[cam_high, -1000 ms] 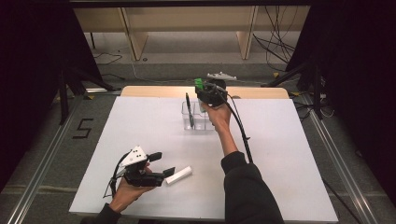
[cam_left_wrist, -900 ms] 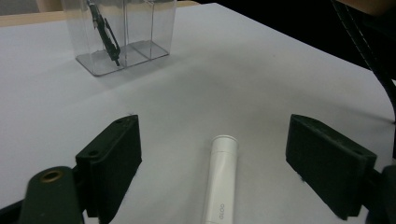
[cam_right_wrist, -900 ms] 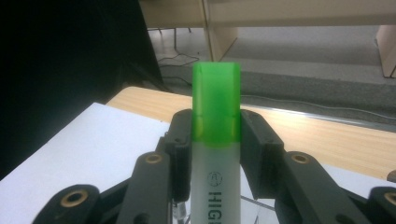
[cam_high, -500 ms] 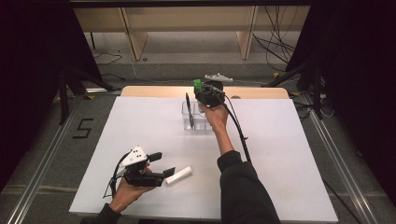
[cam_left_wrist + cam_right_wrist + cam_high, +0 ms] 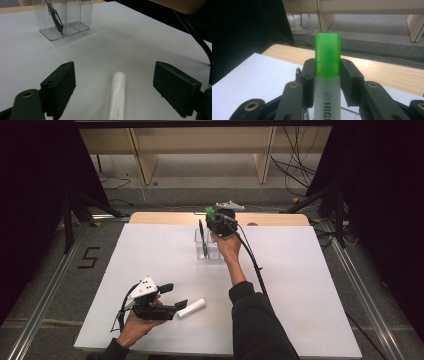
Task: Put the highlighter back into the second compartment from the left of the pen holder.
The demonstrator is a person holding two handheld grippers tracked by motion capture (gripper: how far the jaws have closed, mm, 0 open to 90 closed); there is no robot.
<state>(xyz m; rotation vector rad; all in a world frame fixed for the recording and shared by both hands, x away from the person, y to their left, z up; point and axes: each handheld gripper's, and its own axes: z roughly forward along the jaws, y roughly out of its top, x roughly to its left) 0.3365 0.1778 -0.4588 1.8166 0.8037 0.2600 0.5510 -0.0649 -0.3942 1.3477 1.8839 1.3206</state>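
My right gripper [image 5: 216, 218] is shut on a highlighter [image 5: 327, 82] with a white body and a green cap [image 5: 209, 212], held upright just above a clear plastic two-compartment holder [image 5: 207, 249] at the far middle of the white table. A black pen [image 5: 202, 236] leans in the holder's left compartment, seen too as the black pen [image 5: 55, 17] inside the clear holder [image 5: 72, 23]. My left gripper [image 5: 176, 296] stands open near the front edge. A white tube-shaped marker [image 5: 117, 96] lies flat on the table between its jaws, the same white marker [image 5: 191, 308] in the high view.
The white table top [image 5: 310, 285] has a wooden strip [image 5: 270, 219] along its far edge. A black cable [image 5: 252, 262] trails from the right gripper along the person's forearm. Beyond the table are a grey floor, wooden furniture legs and dark curtains at both sides.
The right gripper with the highlighter has shifted slightly above the holder. The left gripper and white marker have stayed in place.
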